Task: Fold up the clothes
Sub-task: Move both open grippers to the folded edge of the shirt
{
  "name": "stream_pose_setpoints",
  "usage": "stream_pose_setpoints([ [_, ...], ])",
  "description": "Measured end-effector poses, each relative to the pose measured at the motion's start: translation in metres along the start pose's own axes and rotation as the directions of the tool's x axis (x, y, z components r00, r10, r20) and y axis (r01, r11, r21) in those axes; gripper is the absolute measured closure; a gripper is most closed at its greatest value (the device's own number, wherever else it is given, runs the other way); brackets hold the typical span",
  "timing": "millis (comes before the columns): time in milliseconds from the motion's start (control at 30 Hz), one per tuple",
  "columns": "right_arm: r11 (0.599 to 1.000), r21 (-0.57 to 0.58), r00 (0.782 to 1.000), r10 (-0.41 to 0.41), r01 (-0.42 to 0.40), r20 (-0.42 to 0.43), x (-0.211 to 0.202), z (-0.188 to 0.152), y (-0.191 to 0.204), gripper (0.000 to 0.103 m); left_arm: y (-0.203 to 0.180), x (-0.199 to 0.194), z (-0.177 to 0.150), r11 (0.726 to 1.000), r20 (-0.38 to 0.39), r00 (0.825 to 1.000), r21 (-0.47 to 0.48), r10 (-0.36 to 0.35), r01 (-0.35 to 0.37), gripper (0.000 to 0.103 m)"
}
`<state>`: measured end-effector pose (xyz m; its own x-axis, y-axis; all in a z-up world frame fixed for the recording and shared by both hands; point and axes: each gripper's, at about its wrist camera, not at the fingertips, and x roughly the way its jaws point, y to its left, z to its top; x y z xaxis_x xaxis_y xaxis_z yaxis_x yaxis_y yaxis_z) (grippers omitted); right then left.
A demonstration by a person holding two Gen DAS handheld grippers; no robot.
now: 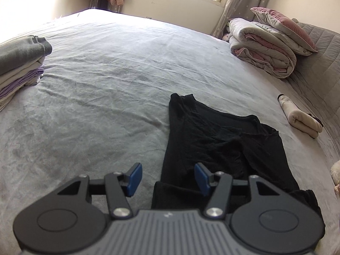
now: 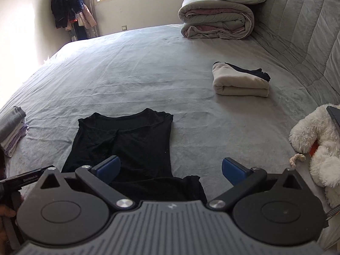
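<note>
A black top [image 1: 214, 142] lies flat on the grey bed sheet [image 1: 102, 89], sides folded inward, neckline pointing away from me. In the right wrist view the same black top [image 2: 129, 144] sits left of centre, its hem bunched near the camera. My left gripper [image 1: 168, 175] hovers open above the garment's lower left edge, nothing between its blue pads [image 1: 135, 177]. My right gripper [image 2: 170, 170] is open too, over the lower right part of the top, holding nothing.
A pile of folded clothes [image 1: 19, 63] sits at the left bed edge. A folded cream garment [image 2: 240, 80] lies to the right. Rolled quilt and pillows [image 2: 216, 19] are at the headboard. A white plush toy [image 2: 318, 144] sits at the right.
</note>
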<state>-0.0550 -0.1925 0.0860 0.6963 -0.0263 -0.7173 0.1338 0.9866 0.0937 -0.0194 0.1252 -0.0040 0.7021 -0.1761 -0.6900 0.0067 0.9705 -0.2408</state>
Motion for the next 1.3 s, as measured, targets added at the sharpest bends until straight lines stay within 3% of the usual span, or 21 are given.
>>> stream_pose_setpoints([
  [167, 0.996, 0.04, 0.996, -0.082, 0.084, -0.034, 0.037, 0.003, 0.006, 0.001, -0.01, 0.012, -0.004, 0.999, 0.001, 0.999, 0.016, -0.044, 0.044, 0.046],
  [367, 0.989, -0.077, 0.991, -0.128, 0.13, 0.038, 0.029, 0.008, 0.03, 0.001, -0.012, 0.022, -0.012, 0.999, -0.002, 0.999, 0.037, -0.039, 0.039, 0.046],
  [567, 0.99, -0.126, 0.997, -0.052, 0.059, 0.052, 0.049, 0.017, 0.021, 0.001, -0.004, 0.037, 0.011, 0.998, -0.03, 0.998, 0.04, -0.053, 0.054, 0.046],
  [733, 0.996, -0.066, 0.997, 0.068, -0.067, 0.019, 0.09, 0.026, -0.002, 0.001, 0.005, 0.064, 0.04, 0.995, -0.036, 0.997, 0.074, -0.064, 0.066, 0.049],
  [833, 0.992, -0.041, 0.993, 0.117, -0.117, -0.001, 0.117, 0.031, -0.012, 0.011, 0.009, 0.086, 0.056, 0.993, -0.034, 0.996, 0.085, -0.084, 0.087, 0.052],
  [933, 0.991, -0.025, 0.991, 0.131, -0.132, -0.038, 0.137, 0.033, -0.018, 0.016, 0.015, 0.096, 0.067, 0.997, -0.064, 0.996, 0.046, -0.059, 0.062, 0.059],
  [1033, 0.985, -0.012, 0.981, 0.169, -0.17, -0.092, 0.138, 0.027, -0.025, 0.019, 0.019, 0.082, 0.062, 0.995, -0.077, 0.995, 0.061, -0.07, 0.075, 0.059],
  [1167, 0.975, -0.092, 0.976, 0.191, -0.201, -0.107, 0.118, 0.012, -0.029, 0.02, 0.024, 0.056, 0.051, 0.989, -0.089, 0.991, 0.099, -0.098, 0.107, 0.058],
  [1300, 0.97, -0.096, 0.967, 0.208, -0.224, -0.149, 0.096, -0.002, -0.036, 0.02, 0.031, 0.031, 0.032, 0.989, -0.144, 0.983, 0.074, -0.117, 0.129, 0.051],
])
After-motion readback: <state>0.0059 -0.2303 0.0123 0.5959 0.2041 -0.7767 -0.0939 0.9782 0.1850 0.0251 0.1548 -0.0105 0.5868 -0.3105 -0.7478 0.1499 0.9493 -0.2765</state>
